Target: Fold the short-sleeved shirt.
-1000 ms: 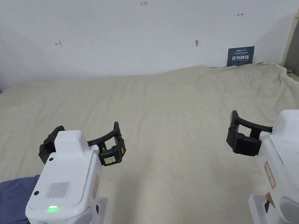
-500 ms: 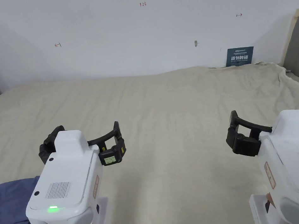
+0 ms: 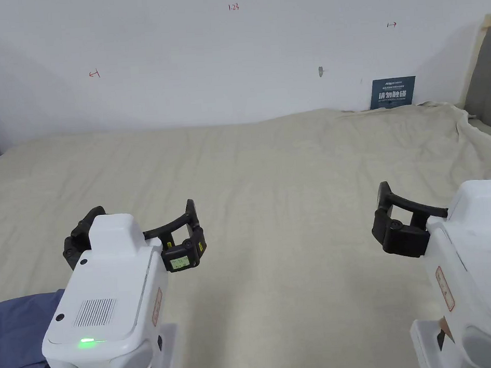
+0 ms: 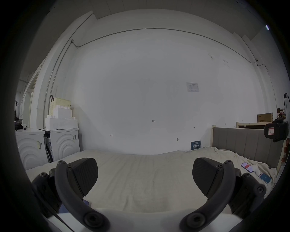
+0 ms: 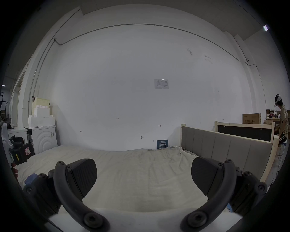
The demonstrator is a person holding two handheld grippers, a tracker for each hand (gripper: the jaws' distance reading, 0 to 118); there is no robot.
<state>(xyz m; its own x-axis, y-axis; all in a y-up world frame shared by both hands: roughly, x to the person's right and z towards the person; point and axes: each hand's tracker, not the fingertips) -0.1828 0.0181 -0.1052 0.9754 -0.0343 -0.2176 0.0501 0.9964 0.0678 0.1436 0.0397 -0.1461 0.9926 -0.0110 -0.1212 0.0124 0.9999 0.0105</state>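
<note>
Blue shirt [image 3: 14,334] lay bunched on the bed [image 3: 270,180], left of and behind the left claw [image 3: 138,232], nearer it than the right claw [image 3: 384,210]; both gaped wide, empty.

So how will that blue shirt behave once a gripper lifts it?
The shirt lies crumpled in soft folds on the bed, so it will likely droop rather than hold shape. It looks thin, probably light. Lifted at one point, it would likely hang bunched.
</note>
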